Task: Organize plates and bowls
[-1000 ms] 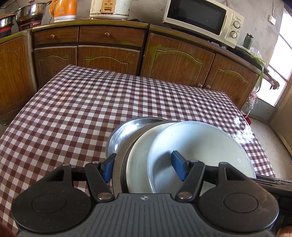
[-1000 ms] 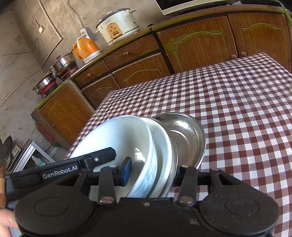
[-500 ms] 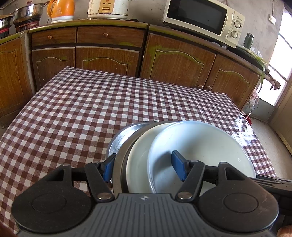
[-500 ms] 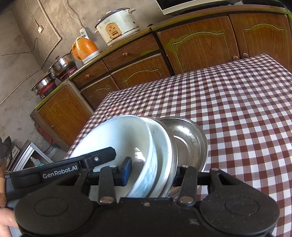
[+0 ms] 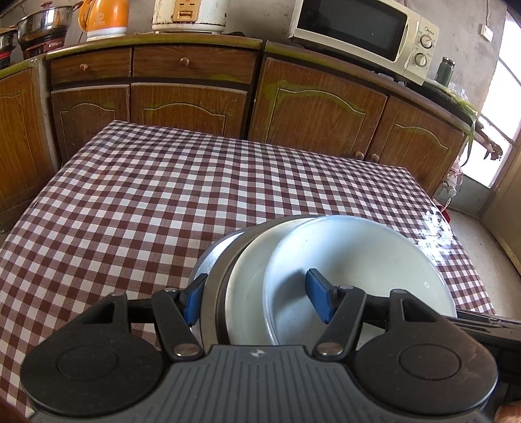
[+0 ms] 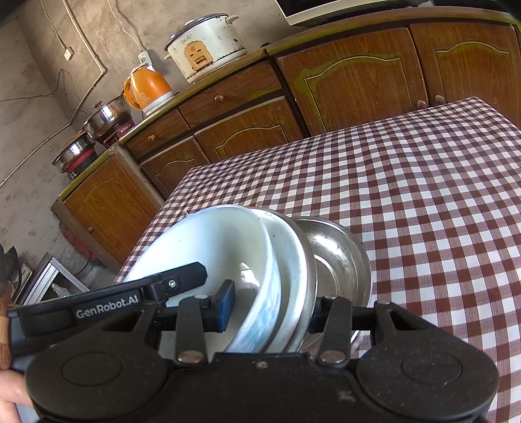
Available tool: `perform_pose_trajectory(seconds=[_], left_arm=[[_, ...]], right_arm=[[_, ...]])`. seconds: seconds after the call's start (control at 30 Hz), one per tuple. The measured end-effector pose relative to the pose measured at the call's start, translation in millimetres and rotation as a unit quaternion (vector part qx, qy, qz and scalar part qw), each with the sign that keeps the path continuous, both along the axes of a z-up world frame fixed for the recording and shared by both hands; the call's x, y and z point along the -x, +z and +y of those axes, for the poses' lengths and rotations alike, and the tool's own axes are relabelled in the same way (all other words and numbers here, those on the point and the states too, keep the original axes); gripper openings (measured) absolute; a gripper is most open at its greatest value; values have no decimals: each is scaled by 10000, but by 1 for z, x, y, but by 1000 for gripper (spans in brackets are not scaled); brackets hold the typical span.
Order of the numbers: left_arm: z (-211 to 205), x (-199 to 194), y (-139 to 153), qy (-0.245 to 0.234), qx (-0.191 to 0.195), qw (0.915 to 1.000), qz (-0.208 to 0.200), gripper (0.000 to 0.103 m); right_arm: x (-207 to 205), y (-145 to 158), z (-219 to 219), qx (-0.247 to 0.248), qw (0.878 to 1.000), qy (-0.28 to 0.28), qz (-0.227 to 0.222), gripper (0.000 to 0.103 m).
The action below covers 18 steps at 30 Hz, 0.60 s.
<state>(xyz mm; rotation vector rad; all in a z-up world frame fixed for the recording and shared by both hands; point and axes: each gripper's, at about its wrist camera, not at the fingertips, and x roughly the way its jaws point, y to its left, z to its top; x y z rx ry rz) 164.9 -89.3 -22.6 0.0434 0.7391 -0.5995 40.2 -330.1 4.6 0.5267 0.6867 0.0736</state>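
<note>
A nested stack of dishes stands tilted on edge over the checked tablecloth (image 5: 136,208). It holds a white bowl (image 5: 358,260), a white plate (image 5: 242,289) and a steel bowl (image 5: 208,260). My left gripper (image 5: 257,301) is shut on the stack's near rim, one blue pad outside the steel bowl and one inside the white bowl. From the opposite side my right gripper (image 6: 268,312) is shut on the same white bowl (image 6: 211,247), white plate (image 6: 289,260) and steel bowl (image 6: 338,260); its right pad is hidden behind them. The left gripper's body (image 6: 107,309) shows in the right wrist view.
Wooden cabinets (image 5: 312,107) run behind the table, bearing a microwave (image 5: 358,29), a rice cooker (image 6: 205,48), an orange kettle (image 6: 146,88) and steel pots (image 6: 107,117). The table's left edge (image 6: 153,224) drops to the floor. A bright doorway (image 5: 501,97) lies at the far right.
Both grippers have shifted a little across the table with the stack between them. The steel bowl shows slightly less in the left wrist view. Both grips look unchanged.
</note>
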Motion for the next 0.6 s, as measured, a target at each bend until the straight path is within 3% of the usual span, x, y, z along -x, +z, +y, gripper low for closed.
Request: perform_pose_trajectory(seconds=[0.6], left_arm=[[-5,-17,-9,-59,-82,9999,99,65]], right_arm=[[-19,-11,-6,-36,9999,27,94,52]])
